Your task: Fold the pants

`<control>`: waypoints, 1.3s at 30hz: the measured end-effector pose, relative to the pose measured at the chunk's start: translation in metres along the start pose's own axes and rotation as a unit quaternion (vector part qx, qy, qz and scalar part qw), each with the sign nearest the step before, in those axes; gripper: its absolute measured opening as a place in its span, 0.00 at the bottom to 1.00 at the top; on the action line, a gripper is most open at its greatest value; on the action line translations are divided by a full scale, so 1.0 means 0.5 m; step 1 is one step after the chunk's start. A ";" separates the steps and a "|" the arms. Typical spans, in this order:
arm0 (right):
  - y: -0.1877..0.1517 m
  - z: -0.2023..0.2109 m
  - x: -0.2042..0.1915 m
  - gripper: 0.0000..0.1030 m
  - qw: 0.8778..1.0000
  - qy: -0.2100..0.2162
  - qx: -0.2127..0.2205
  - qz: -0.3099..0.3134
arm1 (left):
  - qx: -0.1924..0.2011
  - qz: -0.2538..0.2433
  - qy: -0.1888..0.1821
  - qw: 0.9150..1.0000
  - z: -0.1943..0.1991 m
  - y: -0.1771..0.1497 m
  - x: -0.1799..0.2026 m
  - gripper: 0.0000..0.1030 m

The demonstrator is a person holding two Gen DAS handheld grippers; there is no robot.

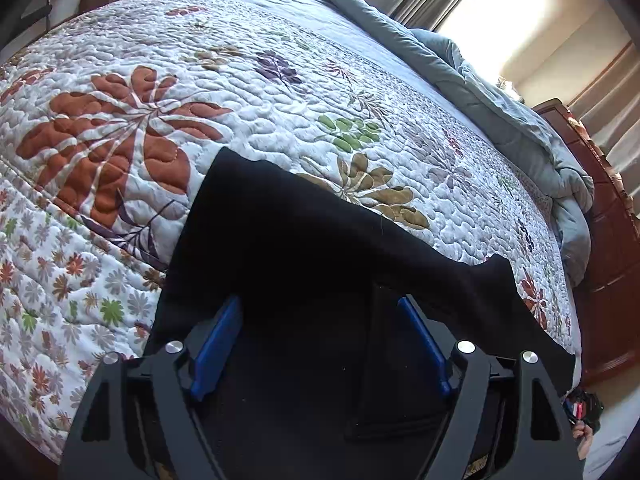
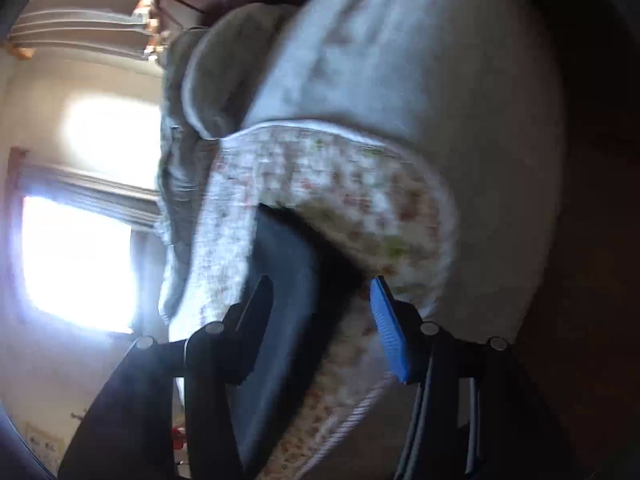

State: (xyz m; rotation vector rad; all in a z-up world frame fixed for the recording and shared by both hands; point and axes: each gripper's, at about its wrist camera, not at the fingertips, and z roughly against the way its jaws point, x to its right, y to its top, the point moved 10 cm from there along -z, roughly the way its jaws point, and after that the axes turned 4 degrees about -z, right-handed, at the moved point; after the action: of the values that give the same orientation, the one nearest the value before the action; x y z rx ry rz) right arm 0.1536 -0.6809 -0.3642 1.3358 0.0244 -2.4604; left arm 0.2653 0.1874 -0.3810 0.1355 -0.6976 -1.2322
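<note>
Left gripper (image 1: 320,344): jaws wide apart, empty, just above black cloth pants (image 1: 288,232). Pants lie flat on bed's white flowery quilt (image 1: 248,92). Right gripper (image 2: 322,328): jaws apart, blurry, dark pants (image 2: 288,280) between them. Grey blanket (image 1: 500,92) beyond.
</note>
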 end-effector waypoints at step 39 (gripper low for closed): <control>0.000 -0.059 -0.007 0.48 0.995 0.085 -0.027 -0.051 | 0.000 -0.002 -0.006 1.000 -0.002 0.000 0.006 0.84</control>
State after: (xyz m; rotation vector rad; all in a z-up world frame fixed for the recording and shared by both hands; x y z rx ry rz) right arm 0.1790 -0.6747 -0.3780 1.5517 0.2029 -2.4013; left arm 0.2664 0.1843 -0.3806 0.1296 -0.7078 -1.2377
